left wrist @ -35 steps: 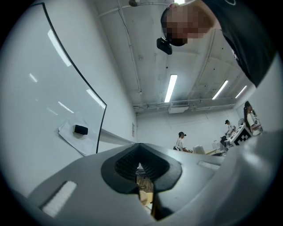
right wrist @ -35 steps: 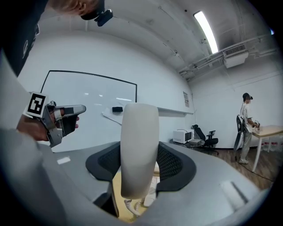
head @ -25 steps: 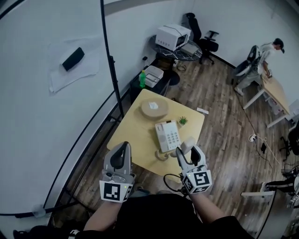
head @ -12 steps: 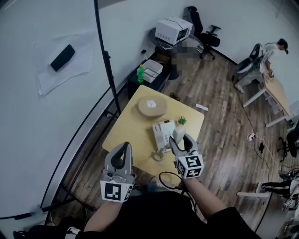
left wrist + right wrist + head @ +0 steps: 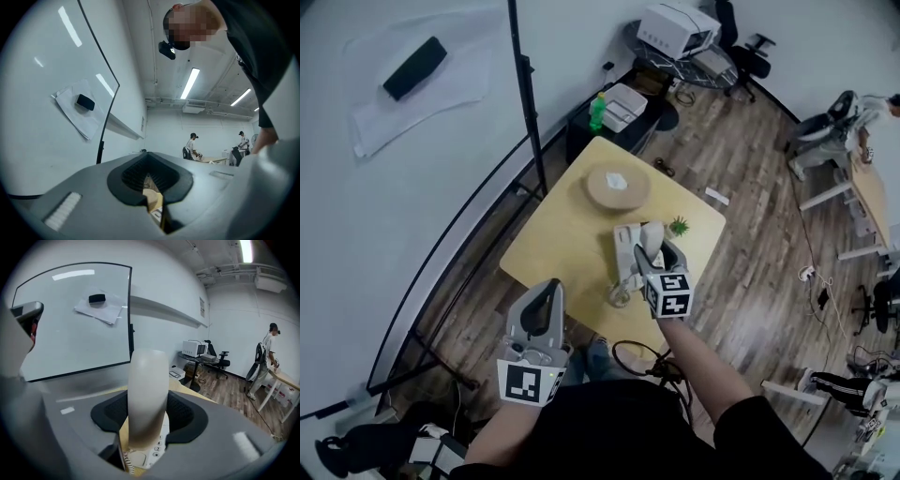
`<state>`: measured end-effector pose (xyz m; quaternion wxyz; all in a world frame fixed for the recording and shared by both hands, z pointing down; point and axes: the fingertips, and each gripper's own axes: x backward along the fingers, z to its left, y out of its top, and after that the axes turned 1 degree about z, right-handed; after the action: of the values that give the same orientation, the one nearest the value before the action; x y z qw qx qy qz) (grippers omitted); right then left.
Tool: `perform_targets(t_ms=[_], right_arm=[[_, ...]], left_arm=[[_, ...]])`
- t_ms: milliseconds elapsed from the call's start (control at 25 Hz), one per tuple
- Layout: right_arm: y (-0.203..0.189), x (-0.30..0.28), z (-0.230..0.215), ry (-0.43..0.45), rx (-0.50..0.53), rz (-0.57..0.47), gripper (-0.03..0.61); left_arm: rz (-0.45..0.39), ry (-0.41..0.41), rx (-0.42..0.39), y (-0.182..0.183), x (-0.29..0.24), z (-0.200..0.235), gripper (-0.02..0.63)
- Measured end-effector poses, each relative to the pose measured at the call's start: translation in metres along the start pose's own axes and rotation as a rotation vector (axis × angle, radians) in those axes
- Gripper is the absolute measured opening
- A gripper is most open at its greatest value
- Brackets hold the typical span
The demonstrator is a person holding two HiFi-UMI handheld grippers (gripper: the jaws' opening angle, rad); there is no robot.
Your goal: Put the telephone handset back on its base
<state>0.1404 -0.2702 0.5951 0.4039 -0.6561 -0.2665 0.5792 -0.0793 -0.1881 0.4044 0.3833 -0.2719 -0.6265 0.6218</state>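
My right gripper point(image 5: 651, 249) is shut on the cream telephone handset point(image 5: 652, 236) and holds it just above the white telephone base point(image 5: 626, 251) on the yellow table point(image 5: 553, 244). In the right gripper view the handset point(image 5: 147, 394) stands upright between the dark pads, with the base's keypad point(image 5: 158, 445) and the coiled cord point(image 5: 125, 460) below it. My left gripper point(image 5: 546, 292) is shut and empty, held near my body off the table's near edge. Through the left gripper point(image 5: 151, 190) only a sliver of table shows.
A round wooden disc point(image 5: 617, 187) and a small green plant point(image 5: 679, 226) sit on the table beyond the phone. A black stand pole point(image 5: 526, 103) rises at the table's left. A green bottle point(image 5: 598, 111) and a printer stand further back. A cable loops on the floor point(image 5: 636, 360).
My right gripper has carried the handset forward from the table's near edge to above the base. The left gripper has stayed put.
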Motion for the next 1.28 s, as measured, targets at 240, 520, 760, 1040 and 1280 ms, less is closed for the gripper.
perform_targets(t_ms=[240,520,760,1040,1280], right_arm=[[-0.035,-0.051,-0.001,0.002,0.012,0.116,0.239],[-0.068,-0.084,0.004,-0.006,0.027,0.231,0.239],[-0.087,-0.095,0.006,-0.031,0.008,0.318,0.239],[-0.113,-0.11,-0.003,-0.063,-0.071,0.429,0.239],[-0.127,-0.126,-0.002,-0.075,-0.125,0.513,0.239]], left_arm=[[0.041,0.043,0.024,-0.028,0.005,0.018,0.0],[0.103,0.043,0.042,-0.051,0.01,0.022,0.0],[0.103,0.051,0.054,-0.053,0.013,0.028,0.0],[0.111,0.056,0.07,-0.062,0.01,0.026,0.0],[0.133,0.065,0.085,-0.072,0.014,0.026,0.0]])
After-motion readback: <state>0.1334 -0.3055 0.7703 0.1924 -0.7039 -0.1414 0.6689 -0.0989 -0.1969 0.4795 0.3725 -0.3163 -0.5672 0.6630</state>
